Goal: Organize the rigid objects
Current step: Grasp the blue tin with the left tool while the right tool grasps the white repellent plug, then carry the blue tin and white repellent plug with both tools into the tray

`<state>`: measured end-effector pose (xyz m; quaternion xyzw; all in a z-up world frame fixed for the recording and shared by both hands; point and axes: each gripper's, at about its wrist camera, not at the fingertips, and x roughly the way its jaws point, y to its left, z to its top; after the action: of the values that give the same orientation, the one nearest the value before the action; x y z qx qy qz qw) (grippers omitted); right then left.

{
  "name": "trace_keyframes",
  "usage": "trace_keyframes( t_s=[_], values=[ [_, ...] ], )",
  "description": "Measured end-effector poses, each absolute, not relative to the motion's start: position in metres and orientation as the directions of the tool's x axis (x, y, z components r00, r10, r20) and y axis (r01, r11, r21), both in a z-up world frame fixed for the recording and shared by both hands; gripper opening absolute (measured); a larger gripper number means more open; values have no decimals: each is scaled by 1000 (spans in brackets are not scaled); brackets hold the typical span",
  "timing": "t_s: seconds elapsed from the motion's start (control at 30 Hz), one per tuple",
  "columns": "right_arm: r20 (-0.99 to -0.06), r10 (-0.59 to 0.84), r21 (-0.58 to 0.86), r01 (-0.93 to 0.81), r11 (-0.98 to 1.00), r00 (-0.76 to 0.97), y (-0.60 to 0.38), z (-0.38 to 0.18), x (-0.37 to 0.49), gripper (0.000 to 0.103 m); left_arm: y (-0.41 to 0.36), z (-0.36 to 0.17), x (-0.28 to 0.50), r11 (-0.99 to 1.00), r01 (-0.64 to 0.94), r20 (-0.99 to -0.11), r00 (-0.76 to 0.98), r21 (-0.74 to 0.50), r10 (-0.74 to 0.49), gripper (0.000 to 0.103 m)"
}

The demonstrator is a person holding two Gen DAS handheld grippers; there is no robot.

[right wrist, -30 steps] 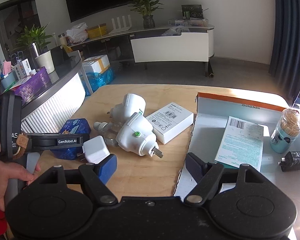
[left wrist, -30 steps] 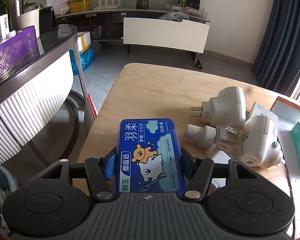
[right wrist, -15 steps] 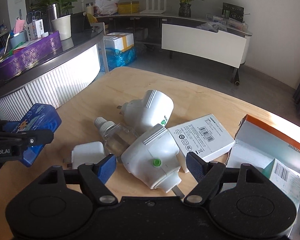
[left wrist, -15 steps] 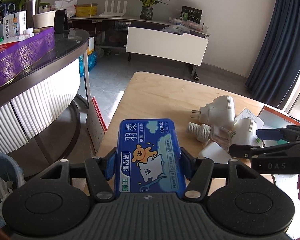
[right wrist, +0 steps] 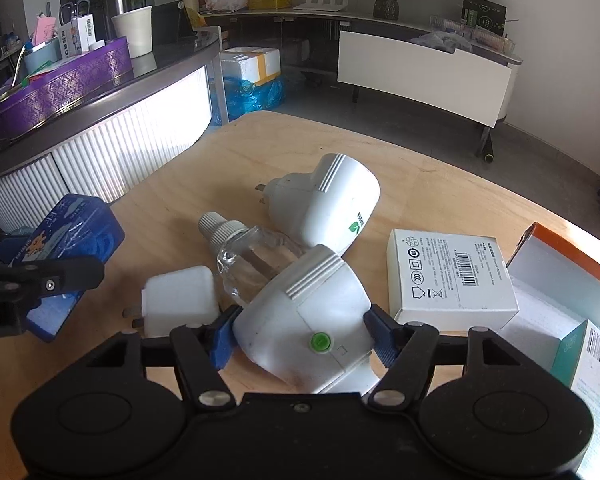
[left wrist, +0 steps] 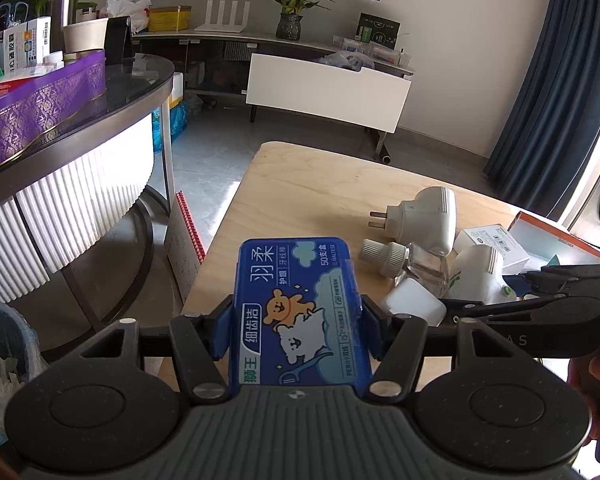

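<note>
My left gripper (left wrist: 296, 330) is shut on a blue floss-pick box (left wrist: 298, 312) and holds it above the wooden table (left wrist: 300, 200); the box also shows in the right wrist view (right wrist: 64, 248). My right gripper (right wrist: 302, 334) has its blue pads on both sides of a white plug-in heater with a green button (right wrist: 308, 312); the pads touch or nearly touch it. A second white heater (right wrist: 324, 200), a clear refill bottle (right wrist: 244, 252) and a small white charger (right wrist: 180, 300) lie close around it.
A white carton (right wrist: 448, 280) lies to the right, beside an orange-edged box lid (right wrist: 540, 264) that holds a teal-and-white box (right wrist: 592, 360). A dark curved counter (left wrist: 80, 128) with a purple tin stands left of the table. A waste bin (left wrist: 0, 344) stands at lower left.
My right gripper has moved forward over the green-button heater and closed in around it. My left gripper has kept the blue box and drifted a little to the left.
</note>
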<state>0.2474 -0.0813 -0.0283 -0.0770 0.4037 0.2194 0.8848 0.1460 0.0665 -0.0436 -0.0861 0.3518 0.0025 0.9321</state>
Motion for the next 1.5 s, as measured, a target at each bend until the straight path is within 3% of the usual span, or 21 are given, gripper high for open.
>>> trace_keyframes(
  t_s=[0.6, 1.5],
  values=[
    [-621, 350, 176, -310, 934, 701, -129, 39, 156, 80, 30, -14, 112, 993, 10, -616, 784, -119, -82, 63],
    [-573, 297, 189, -230, 955, 764, -170, 65, 85, 80, -4, 8, 77, 993, 83, -587, 801, -86, -118, 63]
  ],
)
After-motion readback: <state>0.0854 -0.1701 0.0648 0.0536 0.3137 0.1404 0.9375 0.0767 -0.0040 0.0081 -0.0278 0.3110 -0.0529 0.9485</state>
